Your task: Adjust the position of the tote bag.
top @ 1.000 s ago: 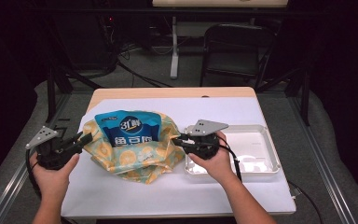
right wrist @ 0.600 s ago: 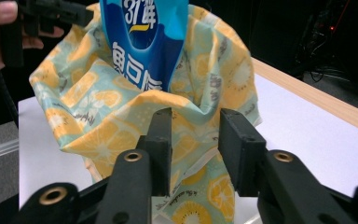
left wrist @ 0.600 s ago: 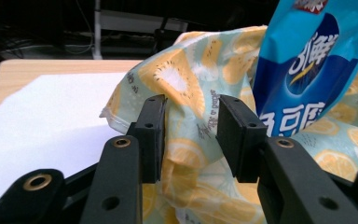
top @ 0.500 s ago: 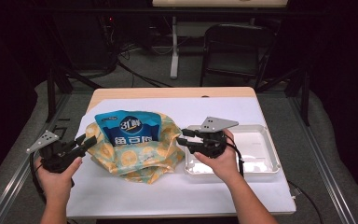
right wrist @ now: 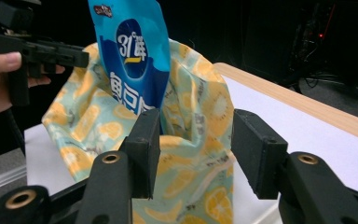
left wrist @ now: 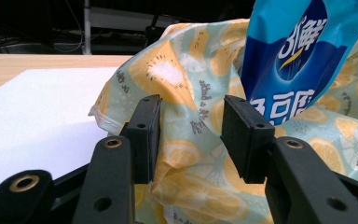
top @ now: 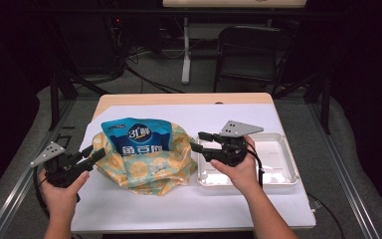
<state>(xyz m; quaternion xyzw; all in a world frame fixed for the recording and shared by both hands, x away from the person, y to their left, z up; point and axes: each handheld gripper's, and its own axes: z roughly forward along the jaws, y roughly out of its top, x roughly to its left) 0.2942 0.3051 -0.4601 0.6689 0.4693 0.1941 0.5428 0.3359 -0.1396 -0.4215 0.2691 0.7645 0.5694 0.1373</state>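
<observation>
Both tongs, left (top: pixel 95 155) and right (top: pixel 195 142), have just been opening, empty; lemon-print bag (top: pixel 149 167) between them released, blue packet (top: pixel 135 138) inside. Next, you withdraw clear.

The bag (top: pixel 144 167) sits at the table (top: pixel 238 99) middle, a snack pouch (top: pixel 137 137) standing in it. Right of it lies a tray (top: pixel 283 164); a chair (top: pixel 251 50) stands beyond the far edge.
</observation>
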